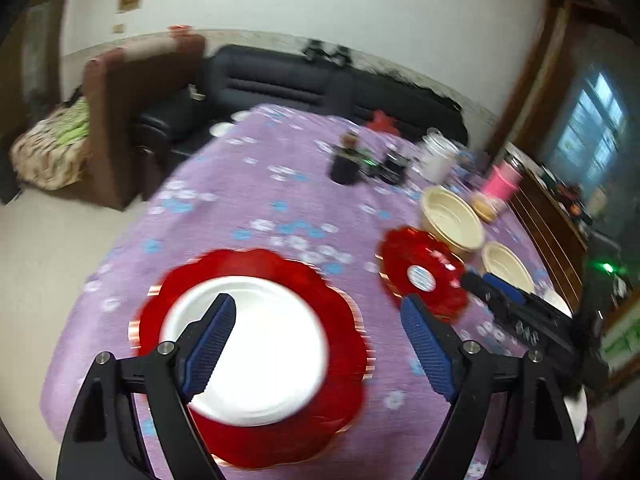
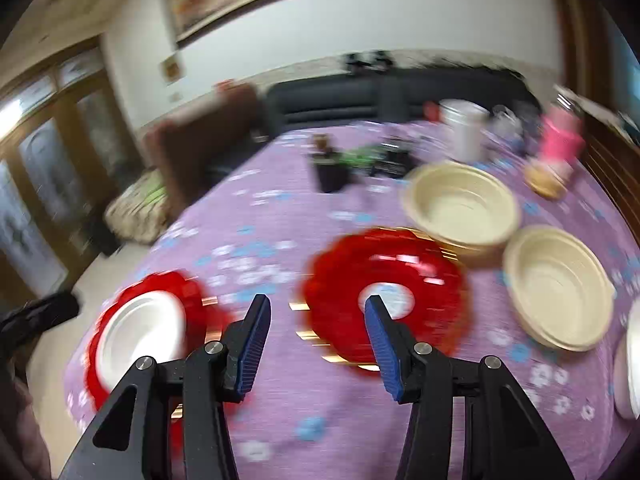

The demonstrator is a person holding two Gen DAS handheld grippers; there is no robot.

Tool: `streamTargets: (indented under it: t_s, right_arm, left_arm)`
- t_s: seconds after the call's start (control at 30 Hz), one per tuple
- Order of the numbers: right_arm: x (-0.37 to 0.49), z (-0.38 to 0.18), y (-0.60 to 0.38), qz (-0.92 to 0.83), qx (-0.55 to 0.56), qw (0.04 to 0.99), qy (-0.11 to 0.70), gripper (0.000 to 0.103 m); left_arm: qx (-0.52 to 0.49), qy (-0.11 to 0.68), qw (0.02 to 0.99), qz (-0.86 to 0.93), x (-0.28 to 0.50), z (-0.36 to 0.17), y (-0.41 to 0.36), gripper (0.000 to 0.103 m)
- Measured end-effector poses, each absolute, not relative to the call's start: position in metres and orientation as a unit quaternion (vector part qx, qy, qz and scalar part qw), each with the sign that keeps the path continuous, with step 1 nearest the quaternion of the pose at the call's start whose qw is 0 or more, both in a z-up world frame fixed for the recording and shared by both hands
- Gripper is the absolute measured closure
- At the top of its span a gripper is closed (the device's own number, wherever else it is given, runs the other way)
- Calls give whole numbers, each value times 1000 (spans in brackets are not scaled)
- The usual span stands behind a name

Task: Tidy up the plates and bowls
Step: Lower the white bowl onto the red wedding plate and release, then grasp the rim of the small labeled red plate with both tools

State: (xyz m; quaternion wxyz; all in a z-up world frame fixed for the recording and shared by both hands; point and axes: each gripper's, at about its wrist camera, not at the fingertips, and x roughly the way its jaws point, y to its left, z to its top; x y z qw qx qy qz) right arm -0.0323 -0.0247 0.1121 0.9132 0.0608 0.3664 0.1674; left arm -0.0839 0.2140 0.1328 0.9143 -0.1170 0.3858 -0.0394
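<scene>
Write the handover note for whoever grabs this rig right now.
Left claw: open, empty, above the white plate, which sits on the big red plate.
Right claw: open, empty, in front of the second red plate, which is bare.
Two cream bowls stand apart on the purple tablecloth, beyond and right of that plate. Another white dish shows at the right edge.
Done: one white plate stacked on red.
Left: probably nest the bowls and sort the other plates.

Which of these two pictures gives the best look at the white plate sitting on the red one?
The left wrist view: the white plate lies large and central on its red plate, only partly covered by a gripper finger. The right wrist view shows the same white plate smaller, blurred, near the left edge.
</scene>
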Motion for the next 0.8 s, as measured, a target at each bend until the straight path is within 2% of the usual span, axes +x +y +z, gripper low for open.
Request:
streamTargets:
  t_s: [0.17,0.33,0.63,0.8]
  right_arm:
    - [-6,91,-92,99,142,905,388,50]
    - [17,65,-107,87,168,887,421,50]
    - [41,40,-90,100,151,882,434,50]
    - [46,28,-89,112,150,877,442,50]
  left_arm:
    - [-125,439,886,-85,-41,125,177,19]
    - [-93,461,878,-87,7,116,138,19]
    - [-129,572,808,-60,103,45,118,19]
    - [-126,589,797,-43,123,26,110,20]
